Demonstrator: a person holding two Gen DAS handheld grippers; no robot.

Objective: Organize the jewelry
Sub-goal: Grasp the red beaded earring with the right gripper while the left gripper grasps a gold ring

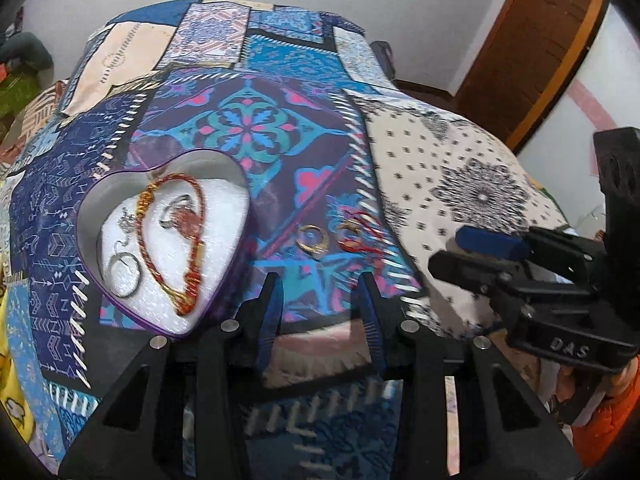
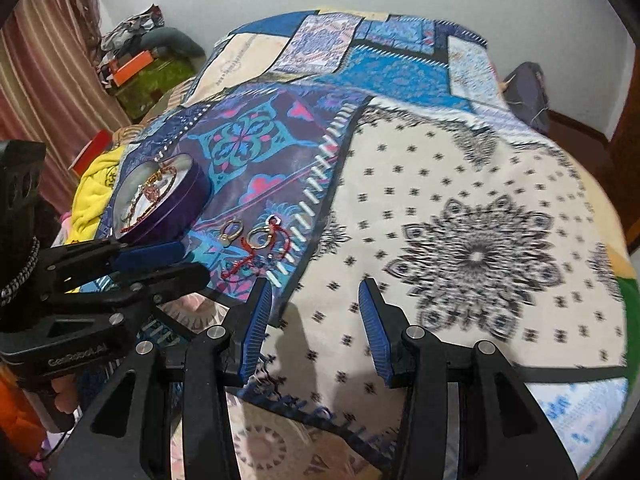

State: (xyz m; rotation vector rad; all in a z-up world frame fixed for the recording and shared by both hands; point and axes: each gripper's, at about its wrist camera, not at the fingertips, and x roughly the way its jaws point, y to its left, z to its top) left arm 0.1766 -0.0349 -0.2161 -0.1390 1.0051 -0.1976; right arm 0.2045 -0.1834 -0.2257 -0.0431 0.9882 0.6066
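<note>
A purple heart-shaped tin [image 1: 120, 312] with white padding lies on the quilt; it also shows in the right wrist view [image 2: 176, 204]. Inside are a red-gold twisted bracelet [image 1: 160, 256], a silver hoop [image 1: 124, 274] and small silver pieces. On the quilt to its right lie a gold ring [image 1: 313, 237] [image 2: 231, 231] and a second ring tangled with red thread [image 1: 356, 234] [image 2: 262, 237]. My left gripper [image 1: 320, 282] is open and empty, just short of the rings. My right gripper [image 2: 314, 288] is open and empty over the white paisley patch, right of the rings.
A patchwork quilt [image 1: 460, 184] covers the bed. A wooden door [image 1: 540, 48] stands at the right. Clothes and boxes [image 2: 132, 64] pile at the left beside a striped curtain [image 2: 44, 80]. A yellow cloth [image 2: 96, 188] lies behind the tin.
</note>
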